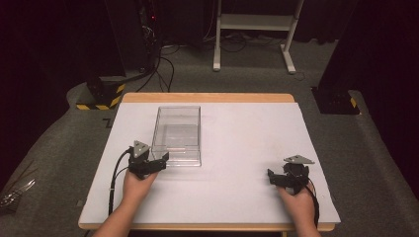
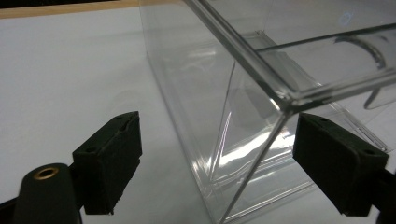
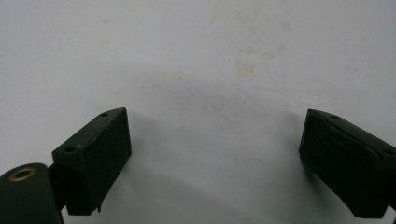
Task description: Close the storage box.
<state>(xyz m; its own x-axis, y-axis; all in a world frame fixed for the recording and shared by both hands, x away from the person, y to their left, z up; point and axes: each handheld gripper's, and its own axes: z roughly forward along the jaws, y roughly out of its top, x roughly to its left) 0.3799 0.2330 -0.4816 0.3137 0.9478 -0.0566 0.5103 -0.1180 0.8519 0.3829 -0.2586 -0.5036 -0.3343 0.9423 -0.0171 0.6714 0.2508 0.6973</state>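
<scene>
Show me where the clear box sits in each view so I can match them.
High view: clear box left of centre on the white mat, left gripper at its near left corner.
Left gripper view: that corner between the open jaws.
Right gripper view: bare mat, no box.
Shared landmark: the mat.

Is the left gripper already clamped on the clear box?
No: in the left gripper view the left gripper stands open, its jaws set wide on either side of the near corner of the clear box, with neither pad pressing it.
</scene>
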